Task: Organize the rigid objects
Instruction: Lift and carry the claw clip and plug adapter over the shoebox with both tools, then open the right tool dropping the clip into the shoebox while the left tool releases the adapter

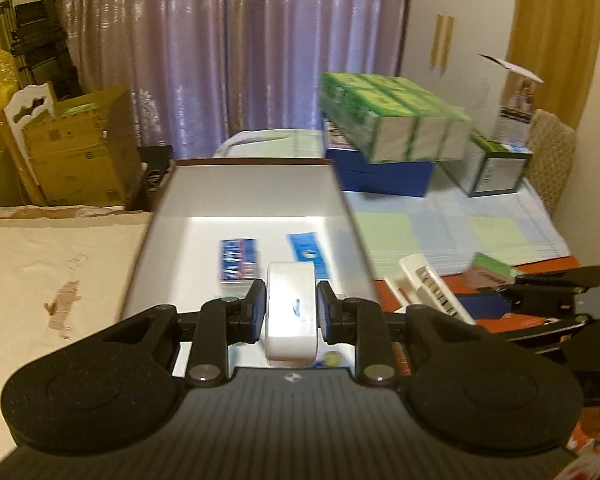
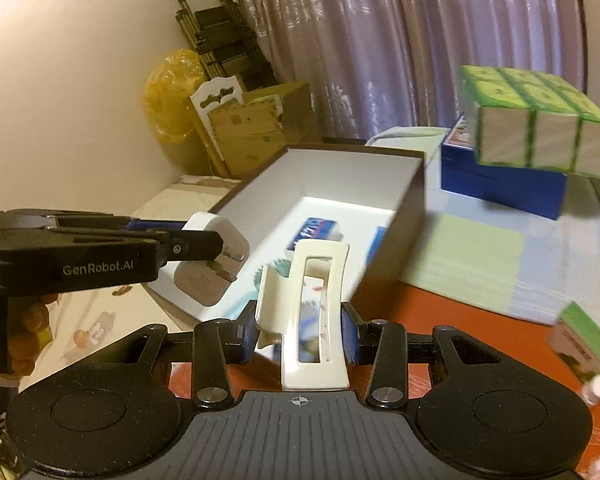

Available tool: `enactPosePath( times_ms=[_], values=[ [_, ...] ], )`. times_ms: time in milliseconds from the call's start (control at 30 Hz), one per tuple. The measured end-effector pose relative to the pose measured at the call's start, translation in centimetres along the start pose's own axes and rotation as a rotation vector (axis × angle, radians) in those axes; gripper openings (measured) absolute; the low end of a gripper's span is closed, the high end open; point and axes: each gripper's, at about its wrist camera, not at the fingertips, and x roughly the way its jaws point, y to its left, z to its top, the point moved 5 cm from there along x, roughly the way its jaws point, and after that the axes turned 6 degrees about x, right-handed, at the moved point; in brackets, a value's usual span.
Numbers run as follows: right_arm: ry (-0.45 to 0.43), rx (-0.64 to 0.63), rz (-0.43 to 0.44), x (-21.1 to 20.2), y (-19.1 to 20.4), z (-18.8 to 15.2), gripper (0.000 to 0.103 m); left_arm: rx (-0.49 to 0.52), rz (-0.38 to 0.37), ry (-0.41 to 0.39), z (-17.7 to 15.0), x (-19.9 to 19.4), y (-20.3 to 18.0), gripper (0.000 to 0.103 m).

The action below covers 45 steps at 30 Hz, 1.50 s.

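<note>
Evidently both tools are loaded: the left gripper (image 1: 291, 312) pinches a white plug-in charger (image 1: 291, 316) just over the near rim of the open white-lined box (image 1: 256, 196), and the right gripper (image 2: 299, 336) pinches a cream hair claw clip (image 2: 314, 316) in front of that box's near corner. To do this well, I would carry each piece past the wall, lower it beside the blue card pack (image 1: 238, 261), then release. Only "GenRobot.AI" on the left tool's side is readable; other labels blur.
</note>
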Motion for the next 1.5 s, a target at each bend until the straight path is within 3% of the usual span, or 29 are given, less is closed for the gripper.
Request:
enactPosePath(
  times_ms=[300, 667, 900, 1233, 1333, 1500],
  values=[
    [0.044, -0.001, -0.087, 5.7, 1.6, 1.1, 0.038, 0.033, 0.017, 0.068, -0.2, 4.2, 4.8, 0.022],
    [0.124, -0.008, -0.221, 13.6, -0.1, 3.8, 0.038, 0.093, 0.01, 0.159, 1.0, 12.0, 7.6, 0.023],
    [0.143, -0.014, -0.265, 16.4, -1.2, 5.1, 0.038, 0.11, 0.018, 0.207, 1.6, 15.6, 8.9, 0.023],
    [0.162, -0.007, -0.302, 18.6, -2.1, 5.9, 0.038, 0.12, -0.001, 0.217, 2.3, 17.8, 9.4, 0.023],
    [0.144, -0.005, -0.304, 18.7, -2.1, 6.2, 0.038, 0.125, -0.005, 0.201, 2.7, 17.6, 9.3, 0.032],
    [0.14, -0.004, -0.291, 18.7, -1.8, 6.7, 0.039, 0.126, -0.014, 0.187, 2.9, 17.1, 9.2, 0.034]
  ],
)
